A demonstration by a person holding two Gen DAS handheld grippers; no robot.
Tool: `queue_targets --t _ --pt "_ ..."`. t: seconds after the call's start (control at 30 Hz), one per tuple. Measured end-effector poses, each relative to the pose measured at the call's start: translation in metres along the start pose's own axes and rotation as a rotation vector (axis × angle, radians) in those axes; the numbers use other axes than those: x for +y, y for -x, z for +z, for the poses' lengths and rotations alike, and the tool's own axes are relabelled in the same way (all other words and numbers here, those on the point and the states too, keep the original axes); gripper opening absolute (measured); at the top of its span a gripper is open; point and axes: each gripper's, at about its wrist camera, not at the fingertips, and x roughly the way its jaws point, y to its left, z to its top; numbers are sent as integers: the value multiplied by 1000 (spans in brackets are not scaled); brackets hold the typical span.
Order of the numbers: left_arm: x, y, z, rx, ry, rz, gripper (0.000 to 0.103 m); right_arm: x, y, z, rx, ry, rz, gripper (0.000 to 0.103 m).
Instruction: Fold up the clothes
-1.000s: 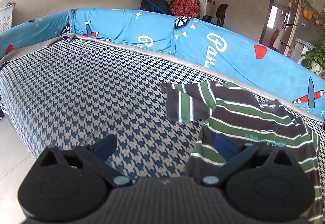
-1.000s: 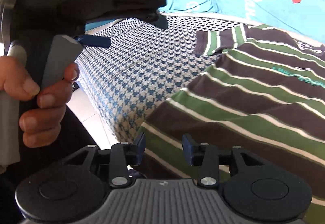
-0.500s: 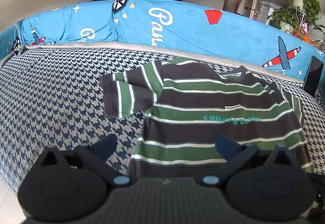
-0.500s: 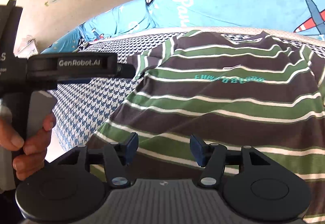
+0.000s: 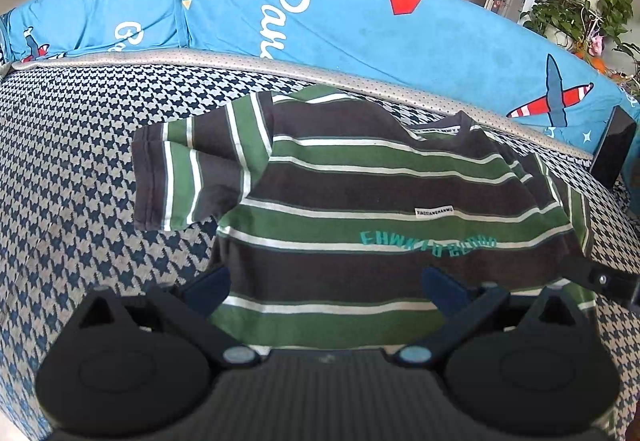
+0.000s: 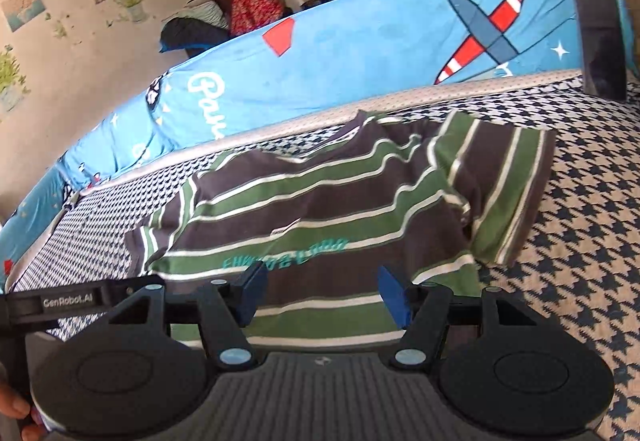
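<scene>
Striped t-shirt (image 5: pixel 360 197): short sleeves, broad dark brown and green bands, thin white lines between. Lies spread flat, front up, on houndstooth sofa seat (image 5: pixel 80 169); collar (image 5: pixel 444 129) at far edge by sofa back, hem at near edge. Teal lettering (image 5: pixel 428 241) across chest, small white label (image 5: pixel 434 212) above it. Left sleeve (image 5: pixel 188 177) spread out flat; right sleeve (image 6: pixel 504 197) rumpled, shoulder wrinkled.
</scene>
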Motion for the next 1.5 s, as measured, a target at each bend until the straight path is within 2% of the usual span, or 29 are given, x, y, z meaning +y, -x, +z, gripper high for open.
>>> queue_targets --t 0.47,0.7,1.0,1.1,1.17,1.23,1.37,1.43,1.5 --pt "-8 -22 18 31 11 -26 103 -96 -8 44 -101 -235 -185 61" --pt "-9 -22 19 53 44 -90 103 -135 -28 48 -105 -378 -185 61" --pt "-17 -23 17 73 62 -119 103 -124 -51 53 -150 -301 -211 62" --pt "-18 -24 16 80 62 -122 103 -118 -57 53 -162 -265 -248 54" --pt "-18 -25 15 85 64 -123 103 -115 -61 53 -160 -236 -272 31" --pt "-18 -26 15 89 67 -118 103 -112 -61 55 -170 -215 -299 15" --pt "-17 -29 13 99 68 -112 103 -105 -57 60 -201 -177 -353 7" --pt "-17 -30 13 102 66 -108 103 -101 -53 63 -224 -157 -383 7" --pt "-17 -31 12 106 64 -105 103 -96 -40 70 -289 -133 -440 7"
